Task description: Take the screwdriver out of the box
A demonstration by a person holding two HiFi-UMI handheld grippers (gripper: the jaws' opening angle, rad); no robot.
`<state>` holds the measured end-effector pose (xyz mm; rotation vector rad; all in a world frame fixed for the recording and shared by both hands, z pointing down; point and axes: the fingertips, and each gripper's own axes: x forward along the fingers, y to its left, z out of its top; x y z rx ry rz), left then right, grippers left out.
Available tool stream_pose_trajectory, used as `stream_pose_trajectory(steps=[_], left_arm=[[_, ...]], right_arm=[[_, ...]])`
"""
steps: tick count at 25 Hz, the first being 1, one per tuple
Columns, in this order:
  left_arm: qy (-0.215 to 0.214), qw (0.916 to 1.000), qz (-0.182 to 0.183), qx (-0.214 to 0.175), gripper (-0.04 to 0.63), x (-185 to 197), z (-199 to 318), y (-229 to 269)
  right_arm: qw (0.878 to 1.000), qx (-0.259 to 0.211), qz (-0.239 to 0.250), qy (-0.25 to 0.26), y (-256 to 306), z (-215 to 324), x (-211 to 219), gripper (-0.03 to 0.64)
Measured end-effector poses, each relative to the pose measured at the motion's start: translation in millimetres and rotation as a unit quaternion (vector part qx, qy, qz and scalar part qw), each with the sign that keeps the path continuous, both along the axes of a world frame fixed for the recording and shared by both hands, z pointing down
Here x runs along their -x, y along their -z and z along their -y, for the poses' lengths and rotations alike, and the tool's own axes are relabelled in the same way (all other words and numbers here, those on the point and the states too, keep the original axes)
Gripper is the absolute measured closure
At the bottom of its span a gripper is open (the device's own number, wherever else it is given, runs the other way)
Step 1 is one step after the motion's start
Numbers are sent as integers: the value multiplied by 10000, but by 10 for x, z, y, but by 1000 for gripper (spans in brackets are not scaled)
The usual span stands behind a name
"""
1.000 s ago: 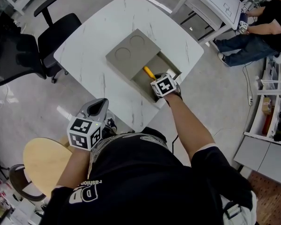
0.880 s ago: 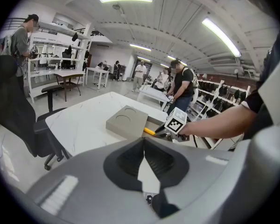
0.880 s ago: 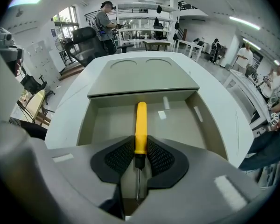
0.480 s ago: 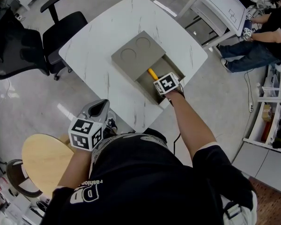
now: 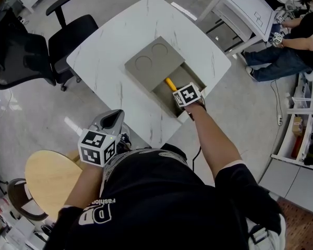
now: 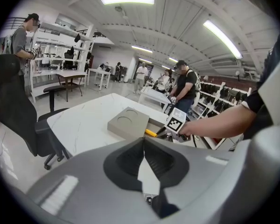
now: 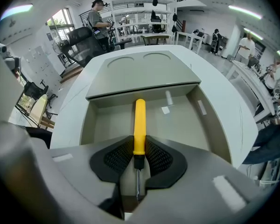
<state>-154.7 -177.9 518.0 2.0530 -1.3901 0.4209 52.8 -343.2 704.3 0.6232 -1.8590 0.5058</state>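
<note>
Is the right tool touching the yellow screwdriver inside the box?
Touching. The right gripper view shows the right tool closed on the screwdriver, both jaws pressing its yellow handle with no gap.

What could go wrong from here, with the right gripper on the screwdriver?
1. The right gripper is shut on the screwdriver at the handle's lower end, by the shaft. Most of the handle sticks out past the jaws, so it may pivot or slip on lifting.
2. The handle tip lies close under the edge of the box top and could catch there on a straight lift.
3. The left gripper is shut, off the table, so the box is unheld and may shift.
</note>
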Motion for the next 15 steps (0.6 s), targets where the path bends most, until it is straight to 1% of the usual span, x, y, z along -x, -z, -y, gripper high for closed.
stream_pose_trajectory(steps=[4, 8, 11, 15], left_arm=[[-127, 9999, 12, -7, 535, -51, 47, 10], [-300, 9995, 24, -55, 535, -141, 101, 23], [-441, 9990, 14, -100, 535, -214, 153, 56], [-608, 9980, -23, -149, 535, -323, 204, 104]], right_arm=[[9997, -110, 216, -91, 134, 12, 4, 543], [9970, -306, 677, -228, 368, 5, 46, 541], [9915, -373, 1170, -432, 602, -28, 102, 541], [9803, -560, 1772, -668, 997, -99, 154, 541]])
